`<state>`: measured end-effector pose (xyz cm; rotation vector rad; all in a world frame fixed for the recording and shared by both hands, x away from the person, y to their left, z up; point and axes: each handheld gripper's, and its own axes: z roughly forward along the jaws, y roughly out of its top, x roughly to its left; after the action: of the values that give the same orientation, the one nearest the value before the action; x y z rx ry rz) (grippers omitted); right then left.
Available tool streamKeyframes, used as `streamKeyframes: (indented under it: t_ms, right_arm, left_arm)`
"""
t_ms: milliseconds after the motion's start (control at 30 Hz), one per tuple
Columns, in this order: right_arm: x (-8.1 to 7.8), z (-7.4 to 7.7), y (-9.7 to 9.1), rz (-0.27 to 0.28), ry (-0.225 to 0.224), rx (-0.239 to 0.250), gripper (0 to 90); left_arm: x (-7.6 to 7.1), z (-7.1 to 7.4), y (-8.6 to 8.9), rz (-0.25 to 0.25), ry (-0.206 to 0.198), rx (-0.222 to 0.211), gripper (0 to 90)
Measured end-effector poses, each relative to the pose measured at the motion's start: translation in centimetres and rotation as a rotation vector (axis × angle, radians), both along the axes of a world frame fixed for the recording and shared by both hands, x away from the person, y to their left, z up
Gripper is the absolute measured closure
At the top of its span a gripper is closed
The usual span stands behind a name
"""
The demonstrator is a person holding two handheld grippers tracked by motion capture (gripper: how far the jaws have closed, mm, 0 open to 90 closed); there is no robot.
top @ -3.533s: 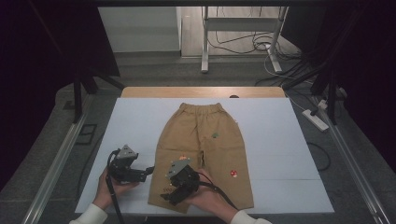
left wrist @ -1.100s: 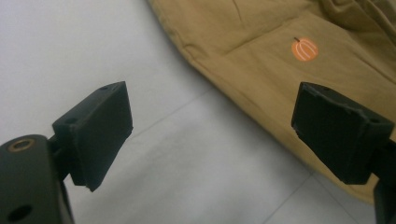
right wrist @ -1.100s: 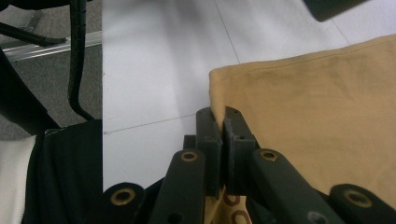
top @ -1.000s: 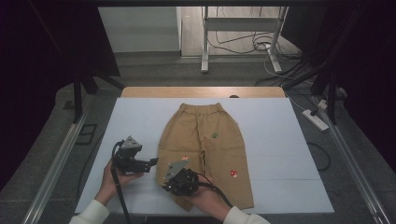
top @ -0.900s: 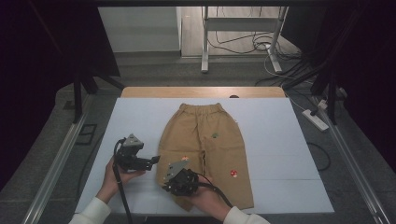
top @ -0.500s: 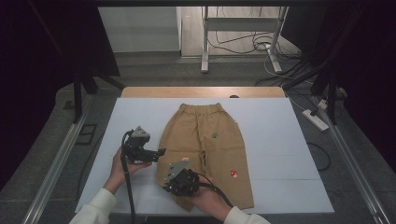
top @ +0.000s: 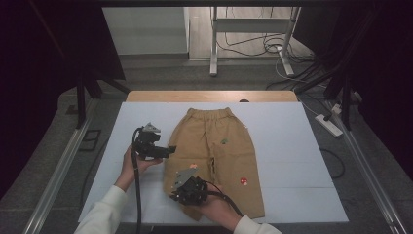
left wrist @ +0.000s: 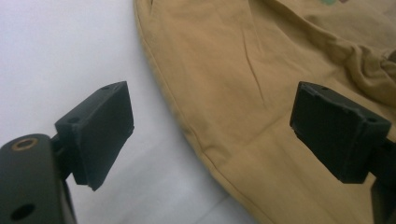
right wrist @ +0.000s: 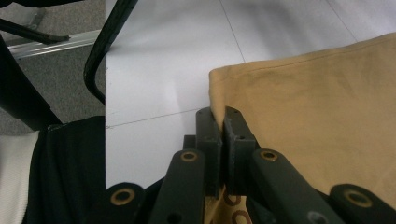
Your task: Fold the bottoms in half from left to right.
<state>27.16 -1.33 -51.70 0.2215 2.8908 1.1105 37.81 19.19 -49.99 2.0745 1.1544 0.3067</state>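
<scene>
My right gripper (right wrist: pixel 223 122) pinches the hem corner of the tan trousers (top: pixel 214 156) lying flat on the white table (top: pixel 292 146); my left gripper (left wrist: pixel 210 126) hangs spread wide over their side edge.

Left gripper (top: pixel 168 149) held in left hand (top: pixel 132 163), raised off table, pointing rightward, jaws wide apart, nothing between pads. Right gripper (right wrist: pixel 223 122) low at near edge, right hand (top: pixel 216 207) behind it, jaws pressed together, pinching cloth corner.
</scene>
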Motion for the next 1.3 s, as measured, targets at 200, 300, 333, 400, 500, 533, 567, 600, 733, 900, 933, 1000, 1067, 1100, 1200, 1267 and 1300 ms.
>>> streamKeyframes:
  t_ms: [200,300,333,400,500,533,567,600,733,900,933,1000,1067,1100,1200,1267,1300]
  right_arm:
    - [0.0,0.1,-0.1,0.000,0.003,-0.009,86.2]
    - [0.0,0.0,0.0,-0.002,0.010,0.005,86.2]
    - [0.0,0.0,0.0,0.000,0.007,-0.001,86.2]
    - [0.0,-0.1,0.0,0.002,0.006,0.005,86.2]
    - [0.0,-0.1,0.0,0.001,0.006,0.003,86.2]
    - [0.0,-0.1,0.0,0.001,0.004,0.000,86.2]
    - [0.0,-0.1,0.0,0.001,0.005,0.002,86.2]
    - [0.0,-0.1,0.0,0.001,0.006,0.002,86.2]
    - [0.0,-0.1,0.0,0.001,0.010,0.006,86.2]
    - [0.0,-0.2,0.0,0.000,0.010,0.004,86.2]
    - [0.0,-0.2,0.0,0.000,0.010,0.004,86.2]
    - [0.0,-0.2,0.0,-0.001,0.012,0.004,86.2]
    - [0.0,-0.2,0.0,0.000,0.012,0.004,86.2]
    - [0.0,-0.2,0.0,0.000,0.012,0.004,86.2]
    - [0.0,-0.1,-0.1,0.000,0.012,0.005,86.2]
    - [0.0,-0.1,-0.1,0.000,0.011,0.005,86.2]
    - [0.0,-0.1,-0.1,0.000,0.011,0.005,86.2]
  left_arm:
    - [1.2,0.0,-0.2,-0.005,0.018,0.017,13.7]
    - [1.9,0.0,-0.1,-0.003,0.025,0.015,13.7]
    - [2.1,-0.1,-0.1,-0.002,0.029,0.013,13.7]
    - [2.5,-0.3,-0.2,0.002,0.031,0.014,13.9]
    - [3.2,-0.6,-0.3,0.002,0.045,0.015,14.2]
    - [3.4,-0.7,-0.4,0.004,0.047,0.014,14.3]
    - [3.6,-0.7,-0.4,0.004,0.048,0.014,14.3]
    - [3.8,-0.8,-0.5,0.005,0.052,0.014,14.3]
    - [4.5,-1.1,-0.7,0.009,0.062,0.021,14.3]
    - [5.1,-1.7,-0.8,0.014,0.077,0.024,14.5]
    - [5.2,-1.7,-0.9,0.018,0.078,0.020,14.6]
    - [5.4,-1.8,-0.9,0.015,0.081,0.021,14.8]
    - [5.6,-1.9,-1.1,0.011,0.086,0.023,14.8]
    - [5.7,-2.0,-1.2,0.012,0.088,0.024,14.8]
    - [6.0,-2.2,-1.5,0.007,0.096,0.032,14.8]
    - [6.2,-2.4,-1.7,0.008,0.102,0.031,14.8]
    - [6.3,-2.5,-1.7,0.005,0.104,0.037,14.8]
